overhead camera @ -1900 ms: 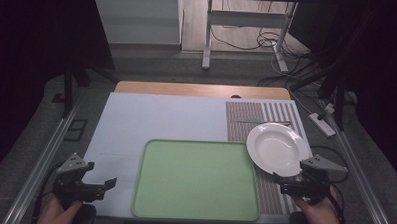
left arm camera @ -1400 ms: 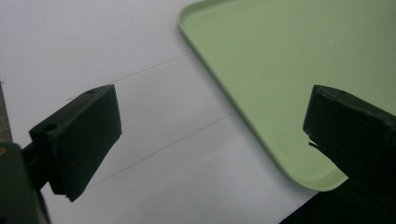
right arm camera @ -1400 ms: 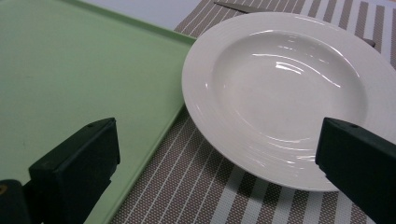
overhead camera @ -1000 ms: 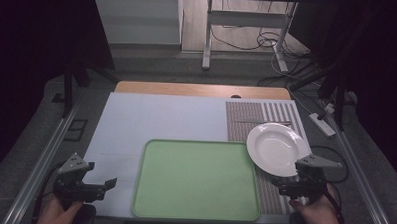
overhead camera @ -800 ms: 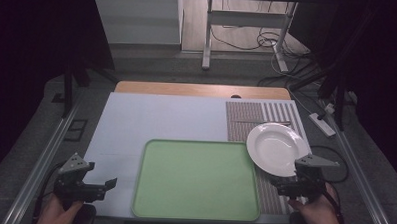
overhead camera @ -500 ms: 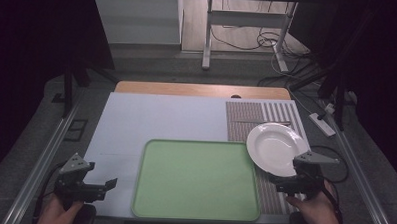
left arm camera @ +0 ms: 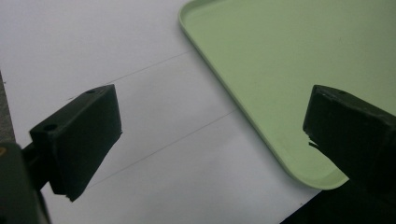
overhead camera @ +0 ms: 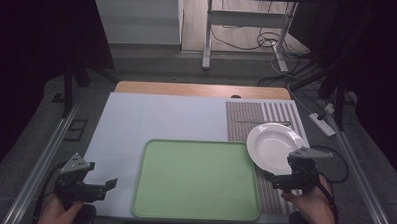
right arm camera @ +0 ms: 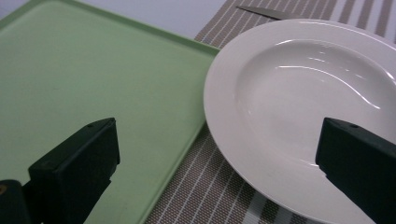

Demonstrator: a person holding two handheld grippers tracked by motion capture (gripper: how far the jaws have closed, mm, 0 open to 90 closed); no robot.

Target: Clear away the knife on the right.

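White plate (right arm camera: 299,107) sits just ahead of your right gripper (right arm camera: 215,172) — jaws wide, empty — on the striped placemat (right arm camera: 210,186). Green tray (left arm camera: 289,70) lies ahead of your left gripper (left arm camera: 210,140) — jaws wide, empty too.

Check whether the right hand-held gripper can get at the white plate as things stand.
Probably yes: the right hand-held gripper is open just short of the white plate, whose near rim lies between the jaws with nothing in between.

High view looks down; both gripper views closely share the tray (overhead camera: 196,179).
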